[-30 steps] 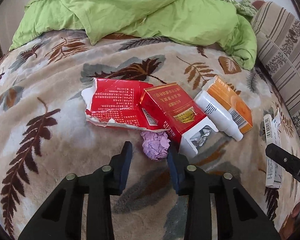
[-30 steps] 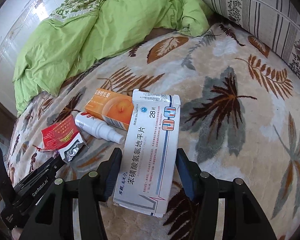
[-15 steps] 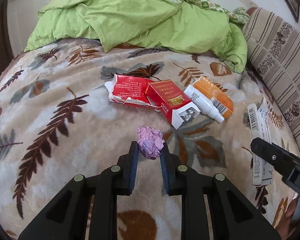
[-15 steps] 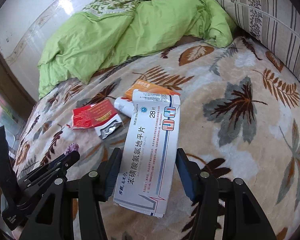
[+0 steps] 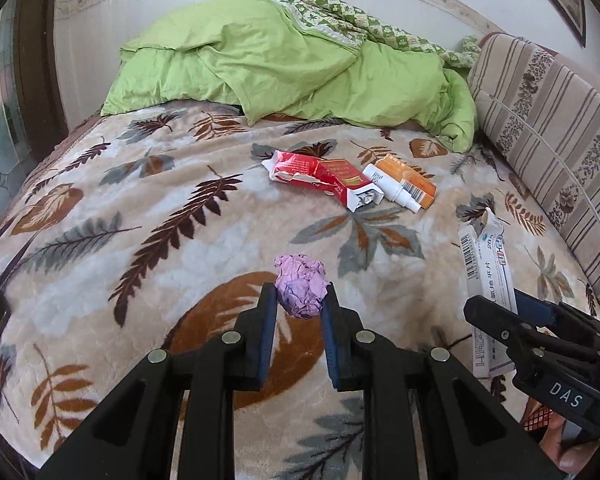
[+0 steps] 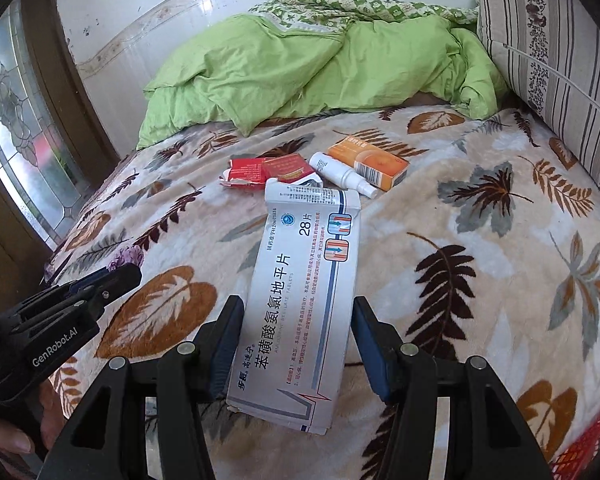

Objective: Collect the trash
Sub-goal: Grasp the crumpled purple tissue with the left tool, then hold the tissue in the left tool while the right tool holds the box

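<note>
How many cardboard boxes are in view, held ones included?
4: a torn red box, a second red box and an orange box lying mid-bed, and a white box in the right gripper.

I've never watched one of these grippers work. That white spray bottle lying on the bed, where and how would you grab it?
Probably across the middle of the white spray bottle, from above. It lies flat with the orange box close alongside, so the fingers must fit between the two; the nozzle end is thinner and looks harder to hold.

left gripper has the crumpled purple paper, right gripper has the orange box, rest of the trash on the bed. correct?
Not quite. The right gripper holds the white tablet box, not the orange box, which lies on the bed, as the right wrist view shows. The left gripper does hold the crumpled purple paper.
</note>
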The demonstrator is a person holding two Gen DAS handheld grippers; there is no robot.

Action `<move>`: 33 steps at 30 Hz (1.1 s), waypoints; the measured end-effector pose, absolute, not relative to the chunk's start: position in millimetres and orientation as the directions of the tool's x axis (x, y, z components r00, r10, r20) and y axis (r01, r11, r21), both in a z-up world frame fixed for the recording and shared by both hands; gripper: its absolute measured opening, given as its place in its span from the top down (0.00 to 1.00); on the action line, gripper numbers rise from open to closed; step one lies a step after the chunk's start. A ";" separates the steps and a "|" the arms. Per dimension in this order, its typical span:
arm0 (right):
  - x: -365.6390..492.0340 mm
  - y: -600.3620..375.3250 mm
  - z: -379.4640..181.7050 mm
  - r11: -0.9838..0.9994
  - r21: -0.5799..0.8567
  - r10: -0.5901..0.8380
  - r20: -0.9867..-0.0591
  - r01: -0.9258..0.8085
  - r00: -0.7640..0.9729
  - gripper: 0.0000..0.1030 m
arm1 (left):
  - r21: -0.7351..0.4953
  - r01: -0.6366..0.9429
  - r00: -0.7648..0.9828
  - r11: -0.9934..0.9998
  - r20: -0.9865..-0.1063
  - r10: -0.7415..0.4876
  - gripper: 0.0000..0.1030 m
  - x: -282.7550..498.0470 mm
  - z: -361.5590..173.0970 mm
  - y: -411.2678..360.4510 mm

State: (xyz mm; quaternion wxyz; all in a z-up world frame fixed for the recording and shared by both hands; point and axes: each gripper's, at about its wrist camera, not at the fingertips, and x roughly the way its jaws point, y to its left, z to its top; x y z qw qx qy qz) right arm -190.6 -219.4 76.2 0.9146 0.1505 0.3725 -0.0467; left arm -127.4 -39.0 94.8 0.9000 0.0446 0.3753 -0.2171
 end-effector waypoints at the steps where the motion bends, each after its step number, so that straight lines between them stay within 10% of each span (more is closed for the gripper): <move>1: -191.5 -216.9 75.8 0.951 0.241 0.031 -0.696 0.193 0.717 0.43 | -0.076 0.419 0.630 0.905 -0.694 -0.350 0.80 -128.3 92.9 -37.3; 33: -178.6 -203.1 72.0 0.970 0.185 0.012 -0.692 0.161 0.722 0.43 | 0.061 0.395 0.719 0.917 -0.642 -0.267 0.80 -121.6 91.0 -48.8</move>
